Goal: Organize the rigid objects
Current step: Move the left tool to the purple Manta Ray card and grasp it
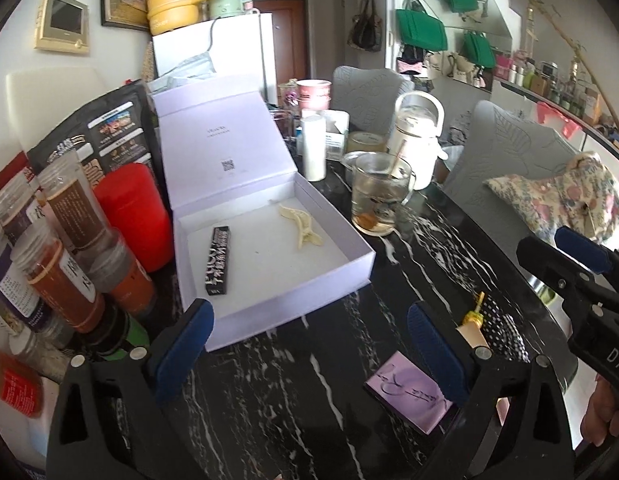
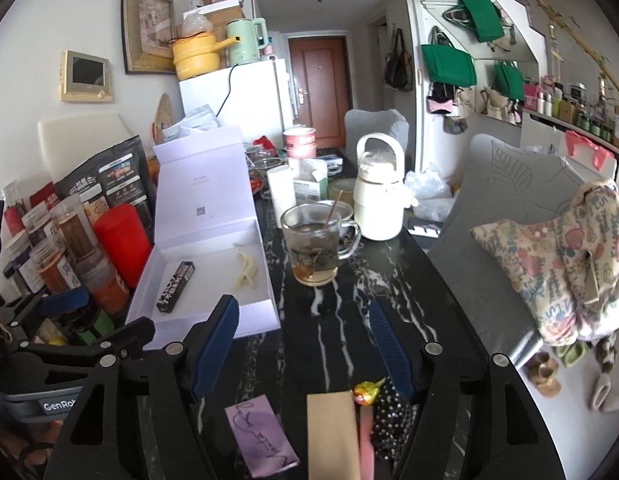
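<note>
An open lavender box [image 1: 213, 248] [image 2: 265, 300] stands on the black marble table with its lid up. Inside lie a black slim carton [image 1: 218, 261] [image 2: 176, 286] and a cream hair clip [image 1: 302, 225] [image 2: 245, 269]. My left gripper [image 1: 309, 344] is open and empty, just in front of the box. My right gripper [image 2: 305, 344] is open and empty above the table's near edge. Below it lie a purple card [image 1: 409, 398] [image 2: 261, 436], a tan box [image 2: 333, 436], a wrapped candy [image 2: 365, 393] and a black dotted pouch [image 1: 497, 328] [image 2: 393, 412].
A glass mug of tea [image 1: 379, 196] [image 2: 317, 248] and a white jug [image 1: 417, 136] [image 2: 379, 192] stand right of the box. Spice jars [image 1: 65, 264], a red canister [image 1: 133, 216] and a black bag [image 1: 97, 136] crowd the left. Grey chairs [image 1: 509, 160] flank the right.
</note>
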A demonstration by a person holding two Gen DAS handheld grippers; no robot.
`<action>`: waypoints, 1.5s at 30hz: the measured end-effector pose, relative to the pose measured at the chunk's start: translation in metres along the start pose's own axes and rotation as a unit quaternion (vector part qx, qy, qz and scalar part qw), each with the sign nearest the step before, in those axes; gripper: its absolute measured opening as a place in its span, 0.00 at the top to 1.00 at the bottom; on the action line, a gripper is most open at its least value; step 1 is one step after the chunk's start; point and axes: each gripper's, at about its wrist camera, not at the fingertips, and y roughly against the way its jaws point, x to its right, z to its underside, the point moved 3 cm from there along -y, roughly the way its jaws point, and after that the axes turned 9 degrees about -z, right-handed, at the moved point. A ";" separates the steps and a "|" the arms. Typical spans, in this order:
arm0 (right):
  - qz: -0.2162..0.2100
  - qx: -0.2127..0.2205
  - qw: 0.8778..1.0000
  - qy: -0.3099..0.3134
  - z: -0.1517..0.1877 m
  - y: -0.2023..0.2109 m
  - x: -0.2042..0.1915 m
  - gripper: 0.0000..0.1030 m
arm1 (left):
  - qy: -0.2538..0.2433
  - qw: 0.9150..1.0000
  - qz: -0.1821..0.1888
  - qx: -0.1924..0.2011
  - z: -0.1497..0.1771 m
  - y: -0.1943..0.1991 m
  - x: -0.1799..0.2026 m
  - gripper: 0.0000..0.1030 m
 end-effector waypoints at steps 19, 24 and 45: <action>0.023 -0.034 0.999 -0.024 0.054 0.023 0.027 0.18 | -0.089 0.988 0.123 -0.034 0.042 -0.014 0.047 0.04; 0.021 -0.044 0.998 -0.036 0.070 0.023 0.033 0.18 | -0.107 0.979 0.165 -0.057 0.051 -0.027 0.058 0.04; 0.026 -0.109 0.990 -0.080 0.136 0.016 0.056 0.18 | -0.255 0.940 0.219 -0.054 0.077 -0.064 0.097 0.04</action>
